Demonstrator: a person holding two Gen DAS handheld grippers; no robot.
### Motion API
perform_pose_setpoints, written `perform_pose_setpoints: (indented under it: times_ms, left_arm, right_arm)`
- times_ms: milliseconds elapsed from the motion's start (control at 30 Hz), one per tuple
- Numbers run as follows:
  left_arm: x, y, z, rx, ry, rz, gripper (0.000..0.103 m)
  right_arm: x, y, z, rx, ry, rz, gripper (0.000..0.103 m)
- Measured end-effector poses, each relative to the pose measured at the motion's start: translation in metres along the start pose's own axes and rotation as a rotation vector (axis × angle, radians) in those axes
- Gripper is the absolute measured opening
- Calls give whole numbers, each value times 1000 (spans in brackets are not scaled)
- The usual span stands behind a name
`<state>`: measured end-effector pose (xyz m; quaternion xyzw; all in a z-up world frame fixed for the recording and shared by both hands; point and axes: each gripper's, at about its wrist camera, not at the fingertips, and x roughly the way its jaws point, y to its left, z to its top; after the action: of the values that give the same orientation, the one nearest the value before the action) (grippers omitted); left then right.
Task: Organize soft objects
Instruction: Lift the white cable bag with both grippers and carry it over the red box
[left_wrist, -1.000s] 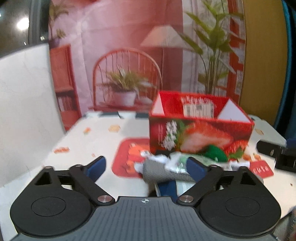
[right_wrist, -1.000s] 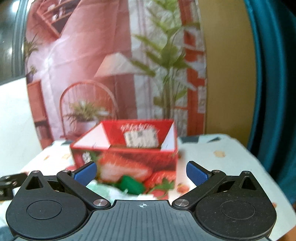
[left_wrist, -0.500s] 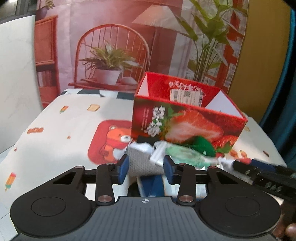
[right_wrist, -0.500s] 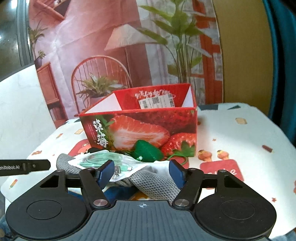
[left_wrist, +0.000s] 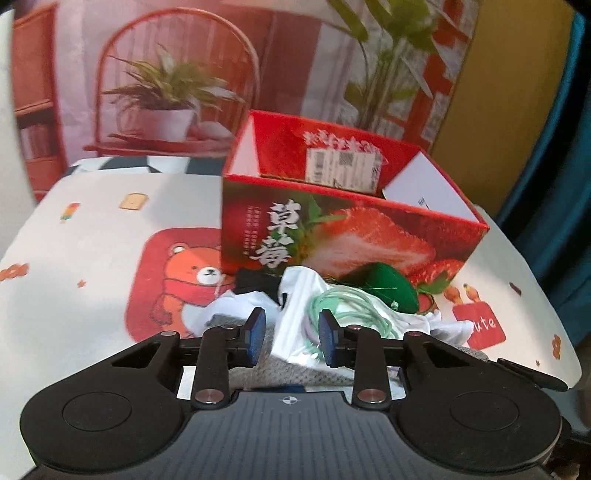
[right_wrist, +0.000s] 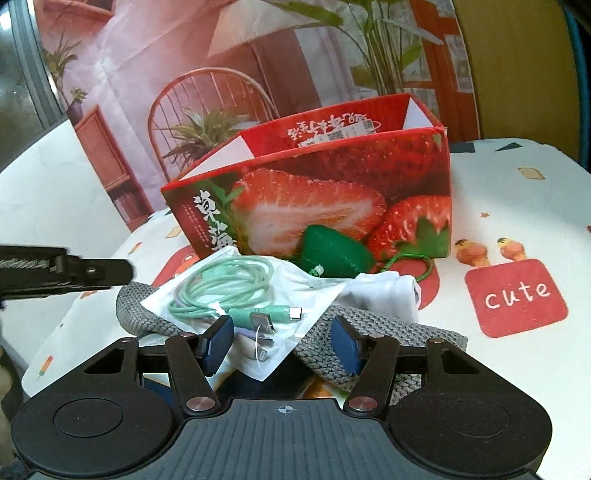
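Now both closing tools straddle the flat cable pouch (right_wrist: 236, 295) unclamped, its corner toward camera.

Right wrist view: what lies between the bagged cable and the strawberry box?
In the right wrist view, a green pouch sits between the bagged cable and the strawberry box, right against the box front.

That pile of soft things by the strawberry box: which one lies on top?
The clear packet of mint-green cables. It rests on the grey knitted cloth, with the white cloth and green pouch behind it.
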<state>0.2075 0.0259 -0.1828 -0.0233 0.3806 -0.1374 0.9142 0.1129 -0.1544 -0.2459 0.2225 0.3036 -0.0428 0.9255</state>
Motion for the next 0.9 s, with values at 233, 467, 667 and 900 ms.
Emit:
perform_pose_setpoints:
  times_ms: [233, 467, 667, 900]
  left_arm:
    - [41, 2, 15, 44, 107, 8, 34]
    - [66, 8, 26, 23, 161, -54, 40]
    - [83, 18, 33, -44, 230, -153, 46]
    - [89, 18, 24, -52, 275, -249, 52]
  right_arm:
    - [4, -7, -2, 4, 0, 33, 55]
    - [6, -7, 0, -24, 0, 43, 53]
    - [8, -10, 2, -18, 16, 58, 53]
    - [11, -16, 6, 1, 46, 84, 53]
